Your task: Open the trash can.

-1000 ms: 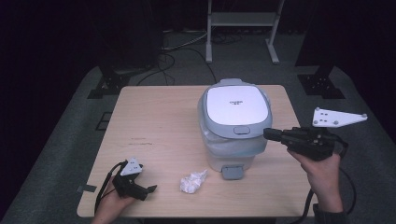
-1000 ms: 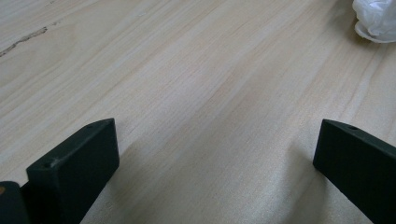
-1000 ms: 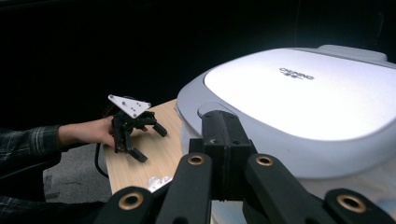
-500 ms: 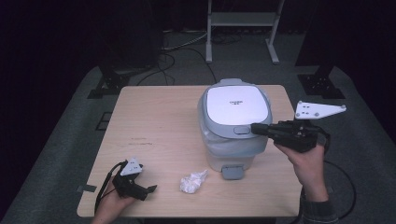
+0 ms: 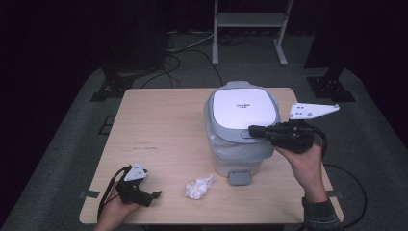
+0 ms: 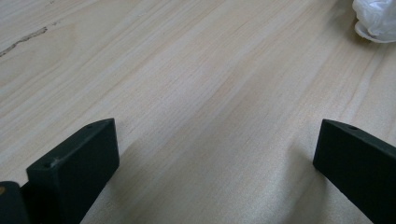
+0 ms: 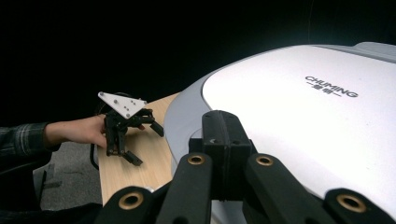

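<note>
A pale grey pedal bin (image 5: 240,149) with a white lid (image 5: 244,108) stands right of the table's middle, its lid down. My right gripper (image 5: 253,130) is shut with nothing in it. Its tips lie level over the lid's front edge, pointing left. In the right gripper view the closed jaws (image 7: 224,128) sit just above the white lid (image 7: 308,121). My left gripper (image 5: 153,196) rests open near the front left corner. A crumpled white wad (image 5: 199,187) lies to its right, apart from it. The left gripper view has the wad (image 6: 376,18) at top right, beyond the jaws.
The bin's foot pedal (image 5: 239,177) juts out toward the table's front edge. A plastic liner (image 5: 226,149) shows under the lid. The wooden table (image 5: 163,125) has free room on its left half. A metal stand (image 5: 248,21) and cables lie on the floor behind.
My right gripper has moved left, from beside the bin to over the lid's front edge, jaws still shut. The left gripper and the wad have stayed put.
</note>
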Demonstrator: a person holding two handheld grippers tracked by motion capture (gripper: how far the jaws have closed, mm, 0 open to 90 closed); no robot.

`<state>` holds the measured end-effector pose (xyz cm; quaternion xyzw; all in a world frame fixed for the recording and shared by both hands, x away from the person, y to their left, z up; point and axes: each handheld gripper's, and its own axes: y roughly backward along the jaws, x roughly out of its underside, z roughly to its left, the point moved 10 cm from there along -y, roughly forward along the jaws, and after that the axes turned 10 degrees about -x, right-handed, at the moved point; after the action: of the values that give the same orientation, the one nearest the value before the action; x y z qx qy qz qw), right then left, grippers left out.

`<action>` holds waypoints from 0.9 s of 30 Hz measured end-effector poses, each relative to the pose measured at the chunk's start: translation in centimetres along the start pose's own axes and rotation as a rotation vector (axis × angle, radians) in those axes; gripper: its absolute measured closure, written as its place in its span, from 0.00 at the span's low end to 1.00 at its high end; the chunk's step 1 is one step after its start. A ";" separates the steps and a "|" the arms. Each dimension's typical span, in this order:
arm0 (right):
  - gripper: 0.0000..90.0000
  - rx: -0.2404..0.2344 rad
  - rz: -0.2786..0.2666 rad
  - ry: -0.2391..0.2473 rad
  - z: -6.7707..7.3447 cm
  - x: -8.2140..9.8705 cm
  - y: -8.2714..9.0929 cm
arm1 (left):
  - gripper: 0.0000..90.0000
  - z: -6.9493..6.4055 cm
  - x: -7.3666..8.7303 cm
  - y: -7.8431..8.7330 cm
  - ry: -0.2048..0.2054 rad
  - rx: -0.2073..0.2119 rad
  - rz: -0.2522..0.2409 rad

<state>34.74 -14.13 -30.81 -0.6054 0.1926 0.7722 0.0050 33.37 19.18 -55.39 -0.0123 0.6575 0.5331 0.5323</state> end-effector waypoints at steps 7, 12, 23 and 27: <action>1.00 0.006 0.011 0.004 0.0 0.2 -0.1 | 0.00 0.0 0.0 0.0 0.000 0.000 0.000; 1.00 0.002 0.012 0.003 0.1 0.3 -0.1 | 0.00 0.0 0.0 0.0 0.000 0.000 0.000; 0.72 0.066 -0.017 0.020 0.2 -0.5 0.9 | 0.00 0.0 0.0 0.0 0.001 0.000 0.000; 0.61 0.116 -0.018 0.017 0.1 -0.4 1.7 | 0.00 0.1 -0.1 -0.1 -0.002 0.000 0.001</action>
<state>34.36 -15.58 -29.90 -0.6122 0.2319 0.7546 0.0455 33.52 19.18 -55.39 -0.0116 0.6570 0.5333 0.5327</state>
